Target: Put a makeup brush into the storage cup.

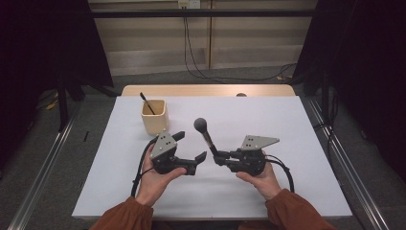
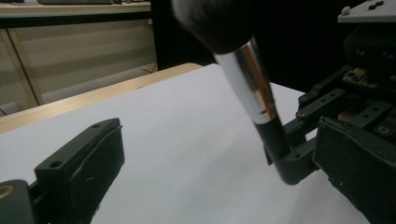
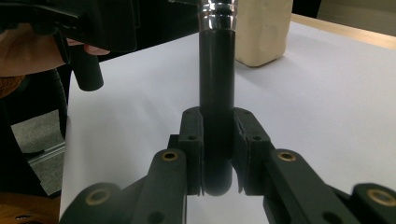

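White paper covers the counter (image 1: 287, 191). Right gripper (image 1: 219, 158) has its jaws clamped on a makeup brush (image 1: 206, 134) handle, bristles toward 11 o'clock. Left gripper (image 1: 191, 148), jaws wide and empty, faces it; beige cup (image 1: 153, 117) sits at 10 o'clock.

Count of items on record:

Desks: one desk (image 1: 287, 191), white-topped, centre of the frame.

Cups: one cream cup (image 1: 153, 117), upper left of the desk.

Brushes: two. One large makeup brush (image 1: 205, 132) at mid frame, with a dark head, silver ferrule and black handle; one thin dark brush (image 1: 147, 103) standing in the cup.

Tongs: two sets, left tongs (image 1: 190, 146) and right tongs (image 1: 216, 158), at lower centre.

Hands: two, one on each set.
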A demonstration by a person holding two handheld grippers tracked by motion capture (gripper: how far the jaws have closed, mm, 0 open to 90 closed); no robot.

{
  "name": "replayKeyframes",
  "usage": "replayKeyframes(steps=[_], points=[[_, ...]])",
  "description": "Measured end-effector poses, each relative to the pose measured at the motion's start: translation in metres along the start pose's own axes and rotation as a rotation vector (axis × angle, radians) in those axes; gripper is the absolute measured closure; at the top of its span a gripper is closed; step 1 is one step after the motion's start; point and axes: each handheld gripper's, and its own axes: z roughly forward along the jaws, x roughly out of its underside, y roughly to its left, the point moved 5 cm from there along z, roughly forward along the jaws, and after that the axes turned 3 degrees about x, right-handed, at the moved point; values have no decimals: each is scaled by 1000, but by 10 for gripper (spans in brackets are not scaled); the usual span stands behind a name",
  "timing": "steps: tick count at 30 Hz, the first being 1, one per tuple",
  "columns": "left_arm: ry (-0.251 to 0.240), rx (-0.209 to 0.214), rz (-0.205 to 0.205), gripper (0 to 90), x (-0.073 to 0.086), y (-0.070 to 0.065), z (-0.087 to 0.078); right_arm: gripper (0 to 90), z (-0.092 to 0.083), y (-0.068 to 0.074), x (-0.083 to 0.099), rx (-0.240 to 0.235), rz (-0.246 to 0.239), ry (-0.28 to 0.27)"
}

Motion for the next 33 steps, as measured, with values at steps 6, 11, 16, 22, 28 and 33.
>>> replayKeyframes(steps=[6, 11, 16, 22, 28, 33], points=[[-2, 7, 36, 16, -3, -5, 10, 752, 1, 0, 0, 2, -4, 2], [-5, 36, 36, 75, -6, -10, 18, 752, 0, 0, 0, 1, -1, -3], [2, 37, 15, 170, -4, -11, 22, 752, 1, 1, 1, -4, -4, 2], [4, 41, -25, 288, -1, -10, 22, 753, 2, 3, 1, -10, -4, 4], [-1, 55, -43, 426, -2, -9, 22, 752, 5, 6, 4, -20, -14, 17], [0, 66, -63, 540, -1, -8, 20, 752, 4, 5, 5, -16, -12, 21]])
